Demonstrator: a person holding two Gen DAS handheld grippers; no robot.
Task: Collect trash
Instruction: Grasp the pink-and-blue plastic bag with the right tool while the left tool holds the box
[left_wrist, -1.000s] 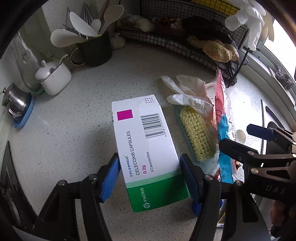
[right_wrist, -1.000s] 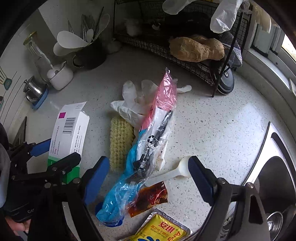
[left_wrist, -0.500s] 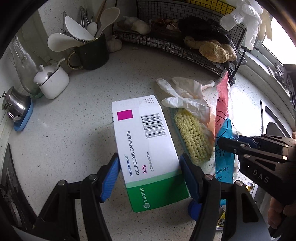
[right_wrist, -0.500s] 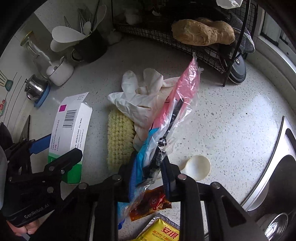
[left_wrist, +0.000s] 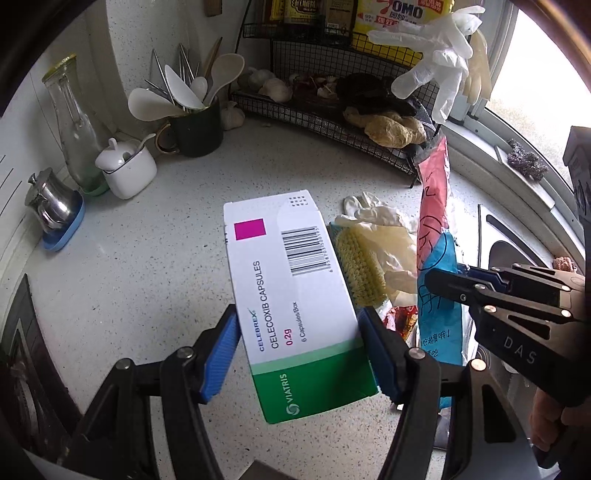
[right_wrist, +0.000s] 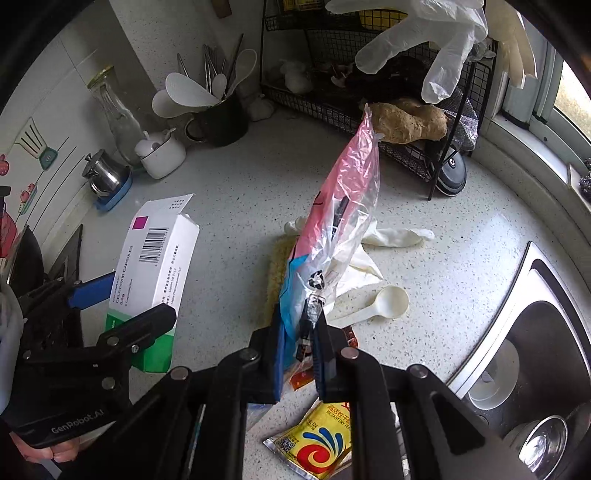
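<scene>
Left gripper (left_wrist: 301, 354) clamps white-and-green cardboard capsule box (left_wrist: 295, 295) above speckled countertop (left_wrist: 147, 266). Right gripper (right_wrist: 299, 354) pinches pink-and-blue plastic wrapper (right_wrist: 332, 236), lifted upright. Two items collected; yellow yeast sachet (right_wrist: 317, 439), red sauce packet (right_wrist: 301, 376) and crumpled white glove (right_wrist: 388, 236) remain. Yellow scrub brush (left_wrist: 360, 269) and plastic scoop (right_wrist: 388, 304) crowd them.

One medicine box (left_wrist: 295, 295), one plastic bag (right_wrist: 332, 236), one scrub brush (left_wrist: 360, 273), one white scoop (right_wrist: 384, 304), two sachets (right_wrist: 314, 446) (yellow and red), one glass bottle (left_wrist: 72, 122).
</scene>
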